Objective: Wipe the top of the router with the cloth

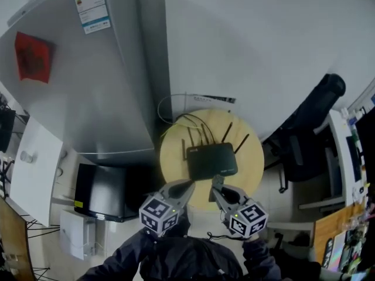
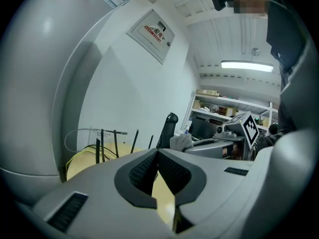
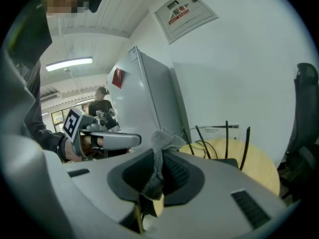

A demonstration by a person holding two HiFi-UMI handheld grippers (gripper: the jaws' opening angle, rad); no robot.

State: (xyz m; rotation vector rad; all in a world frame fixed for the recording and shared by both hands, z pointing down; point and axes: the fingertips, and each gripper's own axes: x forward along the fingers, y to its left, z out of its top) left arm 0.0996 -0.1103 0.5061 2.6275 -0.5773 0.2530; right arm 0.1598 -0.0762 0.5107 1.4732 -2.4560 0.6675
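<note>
My left gripper (image 2: 157,156) is clenched, its ribbed black pads meeting with nothing between them; my right gripper (image 3: 159,158) grips one cloth (image 3: 162,139), grey and fuzzy, bunched above the jaw tips; one router (image 1: 212,160), a flat black slab with rounded corners and several thin upright antennas, lies on one round pale wooden table (image 1: 174,157), just ahead of both gripper tips; the cloth is near the router's front edge; one smooth grey fridge (image 1: 88,81) stands beside the table.
</note>
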